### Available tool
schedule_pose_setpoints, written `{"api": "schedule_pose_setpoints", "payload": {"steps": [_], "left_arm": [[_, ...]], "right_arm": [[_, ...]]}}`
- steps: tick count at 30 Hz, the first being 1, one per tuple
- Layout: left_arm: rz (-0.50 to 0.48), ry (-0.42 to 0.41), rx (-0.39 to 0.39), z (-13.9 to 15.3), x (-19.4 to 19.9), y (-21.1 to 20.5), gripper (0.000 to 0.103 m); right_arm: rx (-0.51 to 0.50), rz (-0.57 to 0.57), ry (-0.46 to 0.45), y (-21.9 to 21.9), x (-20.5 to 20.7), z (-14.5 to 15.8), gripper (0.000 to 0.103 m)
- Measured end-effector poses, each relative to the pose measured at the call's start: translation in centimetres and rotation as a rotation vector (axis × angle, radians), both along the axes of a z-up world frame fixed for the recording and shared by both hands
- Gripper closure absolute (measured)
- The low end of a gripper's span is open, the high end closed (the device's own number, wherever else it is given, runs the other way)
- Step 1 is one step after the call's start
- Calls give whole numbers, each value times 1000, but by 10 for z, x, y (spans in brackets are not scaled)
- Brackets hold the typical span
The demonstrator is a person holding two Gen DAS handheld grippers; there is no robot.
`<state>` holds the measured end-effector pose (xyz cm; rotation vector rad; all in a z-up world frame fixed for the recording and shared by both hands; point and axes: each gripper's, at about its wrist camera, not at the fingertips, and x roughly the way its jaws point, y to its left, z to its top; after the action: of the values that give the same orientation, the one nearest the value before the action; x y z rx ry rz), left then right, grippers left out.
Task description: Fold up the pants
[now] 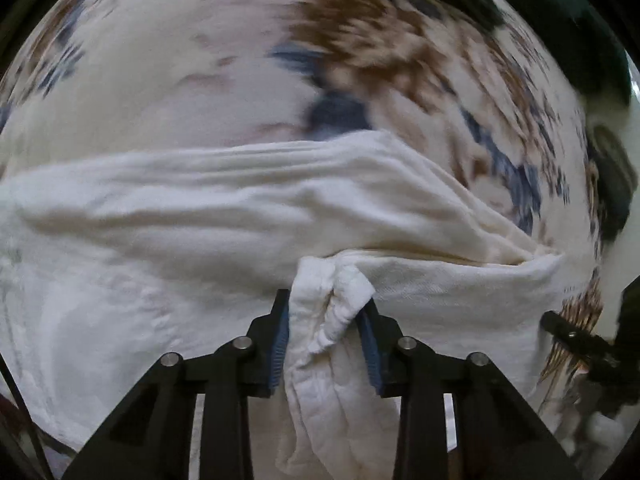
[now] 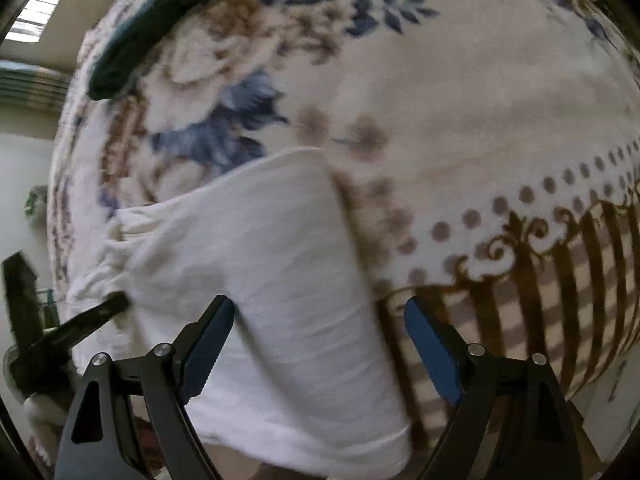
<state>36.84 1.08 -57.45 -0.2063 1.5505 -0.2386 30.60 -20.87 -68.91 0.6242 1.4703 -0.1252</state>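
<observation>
Left claw (image 1: pixel 325 320) pinches a bunched edge of the white cotton pants (image 1: pixel 224 216) on the floral blanket (image 1: pixel 168 80), right claw (image 2: pixel 318 344) wide open astride them — that thin bite could slip and spoil the fold.

White pants (image 1: pixel 224 216), plain, no print. Beneath them a cream blanket (image 2: pixel 460 92) blooms with blue and brown flowers, a row of mauve dots, then brown stripes along its border. A dark green cushion (image 2: pixel 160 20) sits on it. Both the left gripper (image 1: pixel 325 344) and the right gripper (image 2: pixel 320 352) are black with blue pads.
</observation>
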Motion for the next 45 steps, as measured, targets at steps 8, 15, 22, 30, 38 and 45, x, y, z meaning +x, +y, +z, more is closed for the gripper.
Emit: {"api": "schedule_pose_setpoints", "payload": {"steps": [8,15,22,30,38,45], "left_arm": [[137,46,-79,29,-32,44,63],[42,109,-34,8,-51,11,45],[83,134,14,8,-67,42,59],[64,14,-3,40,-35,3,52],[64,42,42,8,-4,16,50],[250,-155,-96,85,-47,82,47]], "right_arm": [[51,-18,55,-15,-19,-3,14],[89,-2,111,-7,-50,-1,14],[53,15,236,-12,-76,-19,14],[-49,159,242,28,-61,1,14],[-51,202,352,38,-84,-25,13],[-97,189,244,27,-65,35,13]]}}
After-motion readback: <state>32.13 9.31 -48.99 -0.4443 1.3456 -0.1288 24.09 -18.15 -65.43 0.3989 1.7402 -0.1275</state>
